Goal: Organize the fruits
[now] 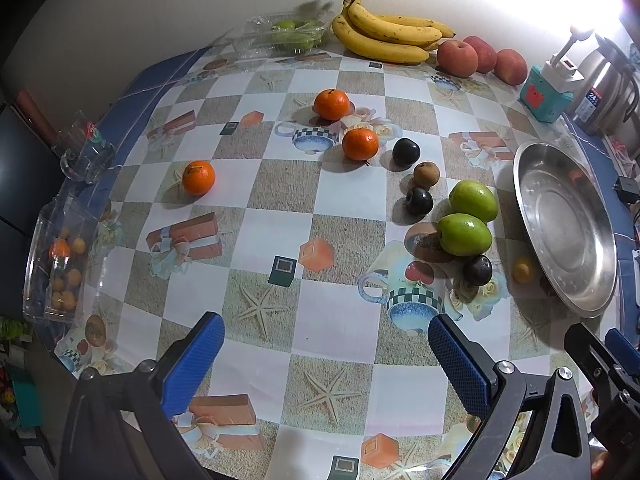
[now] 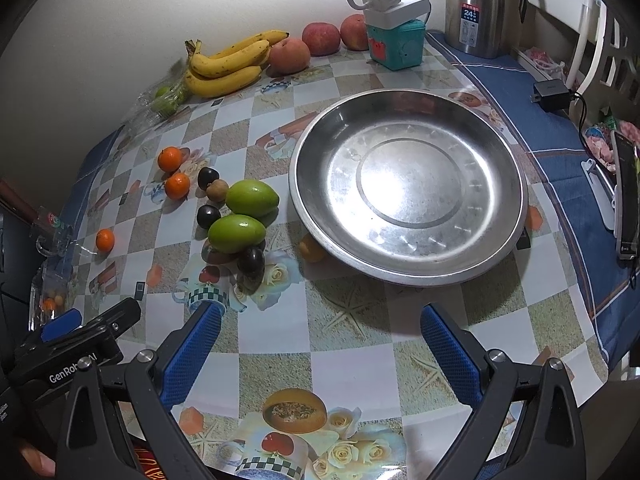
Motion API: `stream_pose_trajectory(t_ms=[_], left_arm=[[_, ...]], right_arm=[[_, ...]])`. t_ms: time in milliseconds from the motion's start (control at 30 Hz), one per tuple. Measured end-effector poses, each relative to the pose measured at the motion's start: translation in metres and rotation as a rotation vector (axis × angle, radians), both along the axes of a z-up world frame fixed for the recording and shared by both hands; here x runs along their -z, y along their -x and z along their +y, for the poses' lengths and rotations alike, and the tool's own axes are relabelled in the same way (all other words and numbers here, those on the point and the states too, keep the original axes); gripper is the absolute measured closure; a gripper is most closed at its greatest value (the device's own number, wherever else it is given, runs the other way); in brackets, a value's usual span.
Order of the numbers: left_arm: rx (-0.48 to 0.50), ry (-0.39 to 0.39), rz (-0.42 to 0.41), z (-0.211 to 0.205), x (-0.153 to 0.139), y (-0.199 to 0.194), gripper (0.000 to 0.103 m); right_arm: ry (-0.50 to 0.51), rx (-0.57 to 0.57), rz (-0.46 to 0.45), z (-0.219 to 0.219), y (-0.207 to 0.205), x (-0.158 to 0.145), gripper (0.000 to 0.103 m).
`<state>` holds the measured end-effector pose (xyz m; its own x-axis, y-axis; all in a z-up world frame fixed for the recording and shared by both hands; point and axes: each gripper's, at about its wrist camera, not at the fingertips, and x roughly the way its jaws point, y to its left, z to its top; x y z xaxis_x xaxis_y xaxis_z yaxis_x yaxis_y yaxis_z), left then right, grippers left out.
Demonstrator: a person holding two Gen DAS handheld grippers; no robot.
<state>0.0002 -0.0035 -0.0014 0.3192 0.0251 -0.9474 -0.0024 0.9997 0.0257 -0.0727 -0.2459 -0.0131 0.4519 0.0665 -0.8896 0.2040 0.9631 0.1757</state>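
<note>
A steel plate (image 2: 408, 248) lies bare at the table's right, its rim (image 1: 520, 168) showing in the left wrist view. Left of it sit two green fruits (image 1: 464, 234) (image 2: 237, 233), three dark plums (image 1: 419, 201), a brown longan (image 1: 426, 174) and three oranges (image 1: 199, 177). A small yellow fruit (image 2: 311, 249) is tucked against the plate's near-left rim. Bananas (image 1: 384, 32) and peaches (image 1: 457, 58) line the back wall. My left gripper (image 1: 326, 340) hovers open over the near table. My right gripper (image 2: 320, 334) hangs open just before the plate. Neither holds anything.
A clear box of green fruit (image 1: 286, 34) stands at the back left. Another clear box with small orange fruits (image 1: 60, 264) and a glass mug (image 1: 86, 154) sit at the left edge. A teal box with a power strip (image 2: 396, 36), a steel flask (image 2: 480, 8) and a phone (image 2: 626, 200) stand right.
</note>
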Motion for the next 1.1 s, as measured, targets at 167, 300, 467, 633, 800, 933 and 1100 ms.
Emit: stream_pose_trajectory(t_ms=[167,300,467,633,800,933,1100], left_arm=[[0.000,-0.001,-0.001,0.000,0.000,0.000,0.000],[0.000,-0.003,-0.006,0.001,0.000,0.000,0.000],[-0.006,-0.005,-0.021,0.002,0.002,0.001,0.000],[-0.009,0.011,-0.022,0.002,0.000,0.000,0.000],[-0.034,0.050,0.023,0.007,0.005,-0.008,0.000],[-0.069,0.070,0.043,0.012,0.008,-0.019,0.000],[-0.081,0.095,0.055,0.012,0.009,-0.034,0.001]], right_arm=[[0.000,0.000,0.000,0.000,0.000,0.000,0.003],[-0.001,0.001,0.000,0.000,0.000,0.001,0.003],[-0.001,0.002,0.001,0.000,0.000,0.002,0.003],[0.007,-0.010,0.001,0.002,0.000,0.002,0.003],[-0.010,-0.025,0.003,0.008,-0.006,0.004,0.003],[-0.059,-0.010,0.016,0.010,-0.015,0.009,0.003],[-0.086,0.009,0.024,0.015,-0.025,0.013,0.009]])
